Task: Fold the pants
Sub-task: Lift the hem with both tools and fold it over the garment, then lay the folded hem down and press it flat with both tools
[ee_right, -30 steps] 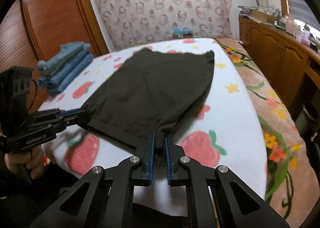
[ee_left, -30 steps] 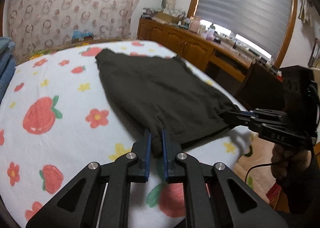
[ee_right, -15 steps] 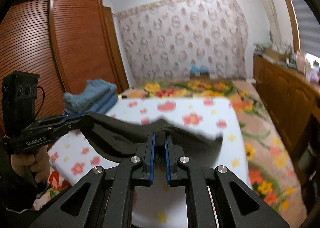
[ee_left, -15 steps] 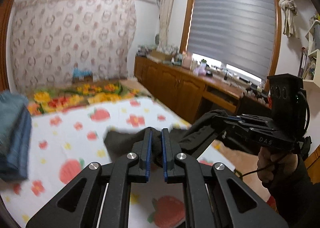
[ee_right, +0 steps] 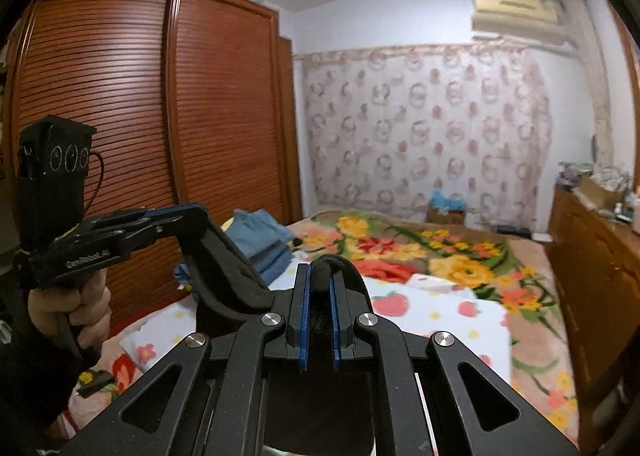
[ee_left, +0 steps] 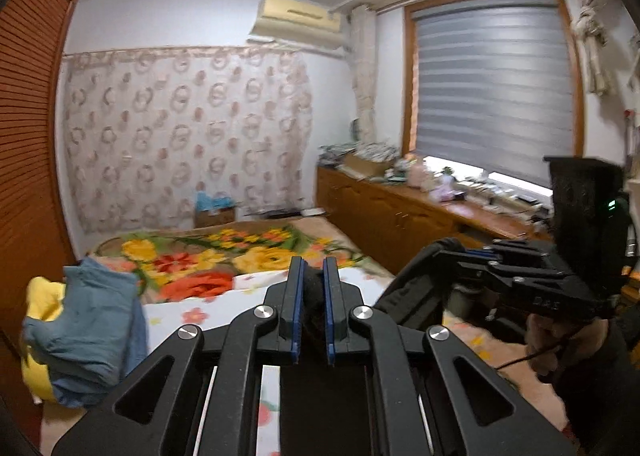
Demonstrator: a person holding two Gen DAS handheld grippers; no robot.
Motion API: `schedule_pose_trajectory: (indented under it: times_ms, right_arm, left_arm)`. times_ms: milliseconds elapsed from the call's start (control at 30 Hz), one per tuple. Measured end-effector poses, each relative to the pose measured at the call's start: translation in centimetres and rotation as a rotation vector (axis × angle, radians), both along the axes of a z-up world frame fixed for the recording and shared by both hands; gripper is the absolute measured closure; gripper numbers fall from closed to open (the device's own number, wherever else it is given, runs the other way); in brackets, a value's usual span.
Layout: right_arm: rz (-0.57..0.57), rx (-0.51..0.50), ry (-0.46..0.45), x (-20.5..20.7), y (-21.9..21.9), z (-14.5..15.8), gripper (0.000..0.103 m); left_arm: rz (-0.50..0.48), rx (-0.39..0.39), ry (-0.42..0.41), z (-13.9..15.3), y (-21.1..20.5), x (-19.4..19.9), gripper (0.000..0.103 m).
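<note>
Pants (ee_left: 314, 296) are seen in the left wrist view lifted clear of the strawberry sheet (ee_left: 224, 310), where one second ago they were lying flat, and a dark fold is pinched between the nearly closed blue pads of the left gripper (ee_left: 311, 292), while the right gripper (ee_left: 448, 256) is seen at the right, clamped on another part of the cloth. From the right wrist view, the same raised cloth is shown hanging between the two tools, its edge squeezed in the narrow gap of the right gripper (ee_right: 319, 292) and its other corner held by the left gripper (ee_right: 188, 216) above the bed, near the stack of blue clothes (ee_right: 260, 244). It is judged that the lift is made to carry one end over for the next fold.
</note>
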State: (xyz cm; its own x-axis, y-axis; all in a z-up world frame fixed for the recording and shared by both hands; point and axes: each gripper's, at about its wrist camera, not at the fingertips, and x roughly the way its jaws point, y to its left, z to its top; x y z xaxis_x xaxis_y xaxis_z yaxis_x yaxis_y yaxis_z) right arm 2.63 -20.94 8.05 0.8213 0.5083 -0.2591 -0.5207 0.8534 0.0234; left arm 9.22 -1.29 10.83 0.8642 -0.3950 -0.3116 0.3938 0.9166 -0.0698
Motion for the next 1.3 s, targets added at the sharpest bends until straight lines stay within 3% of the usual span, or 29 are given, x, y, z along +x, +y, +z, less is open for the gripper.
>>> schedule_pose_trajectory:
  times_ms: [133,233,367,500,733,1000,1300]
  right_arm:
    - [0.006,-0.037,0.030,4.9,1.0,-0.4,0.095]
    - [-0.031,-0.039,0.020,8.4,0.4,1.4,0.095]
    - [-0.069,-0.031,-0.009,10.2,1.1,3.4,0.095]
    - [-0.073,-0.056,0.043,11.1,3.5,0.7,0.095]
    - [-0.029,-0.121,0.202,10.7,5.7,-4.5,0.095]
    - [-0.007,-0.157,0.278,8.6,5.1,-6.1,0.095]
    - [-0.036,-0.106,0.337,6.7,4.6,-7.1,0.095]
  left_arm:
    - [0.059,-0.001,0.040,-1.6,2.1,4.8,0.093]
    - [0.089,-0.023,0.016,-0.2,3.4,6.8,0.093]
    - [0.098,0.011,-0.010,0.6,3.4,6.8,0.093]
    - [0.080,0.070,0.039,-2.5,3.0,5.2,0.093]
    - [0.054,0.098,0.166,-8.8,3.4,2.2,0.093]
    - [0.013,0.068,0.233,-11.2,2.6,-0.9,0.093]
    - [0.012,0.080,0.234,-13.3,2.3,-3.9,0.093]
